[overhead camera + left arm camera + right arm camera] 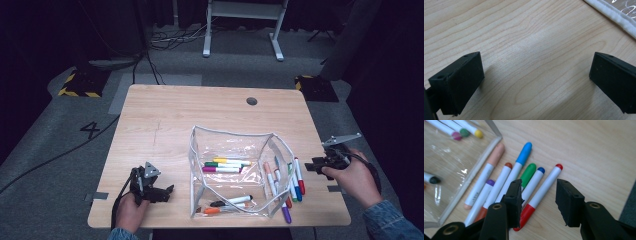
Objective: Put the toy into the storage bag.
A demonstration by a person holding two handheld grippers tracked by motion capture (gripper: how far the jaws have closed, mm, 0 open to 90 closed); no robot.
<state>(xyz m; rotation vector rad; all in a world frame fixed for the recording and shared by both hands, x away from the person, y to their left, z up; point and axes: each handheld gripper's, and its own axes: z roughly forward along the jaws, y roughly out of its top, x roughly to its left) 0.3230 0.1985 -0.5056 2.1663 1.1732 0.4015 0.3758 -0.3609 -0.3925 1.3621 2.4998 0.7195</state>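
In the right gripper view, the right gripper [538, 202] hangs over the loose markers [506, 185], jaws apart, hiding their lower ends; the red marker [544, 186] lies between the jaws. The markers lie beside the clear pouch [232, 150]. The left gripper [536, 82] rests jaws apart over bare wooden table [165, 115]. The floor behind is dark and hard to make out.

The whole table [165, 115] is taken in from above the person's side, looking forward and down. Bare wood is seen very close along the left gripper [536, 82], with the clear pouch [616, 17] edge caught at top right. The markers [511, 180] beside that pouch are viewed closely along the right gripper [539, 200], and appear small in the high view.
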